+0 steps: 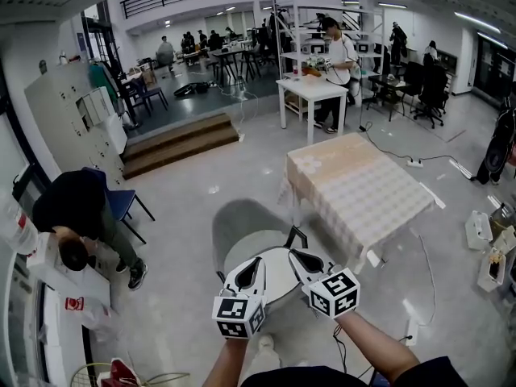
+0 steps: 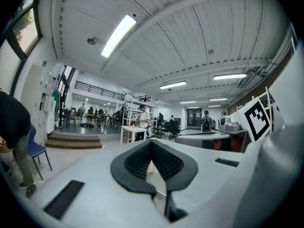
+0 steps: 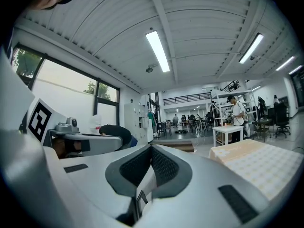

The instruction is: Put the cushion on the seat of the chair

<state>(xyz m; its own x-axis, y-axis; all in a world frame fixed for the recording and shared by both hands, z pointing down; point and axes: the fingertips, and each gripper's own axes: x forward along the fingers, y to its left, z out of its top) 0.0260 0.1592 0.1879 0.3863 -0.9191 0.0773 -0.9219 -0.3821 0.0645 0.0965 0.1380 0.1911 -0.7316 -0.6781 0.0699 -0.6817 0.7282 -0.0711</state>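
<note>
The one round white cushion point(image 1: 274, 277) lies flat, with no long axis I can tell, over the seat of the one grey chair point(image 1: 240, 222). My left claw point(image 1: 256, 264) and my right claw point(image 1: 298, 256), two in all, are each pressed together, pinching the cushion's near edge.

Open floor point(image 1: 185, 208) lies left of the chair point(image 1: 242, 226); the clothed table point(image 1: 363, 192) crowds its right, seemingly just beside.

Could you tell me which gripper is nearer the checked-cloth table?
Right. The right gripper is just left of the table; the left gripper lies farther left, beyond it.
</note>
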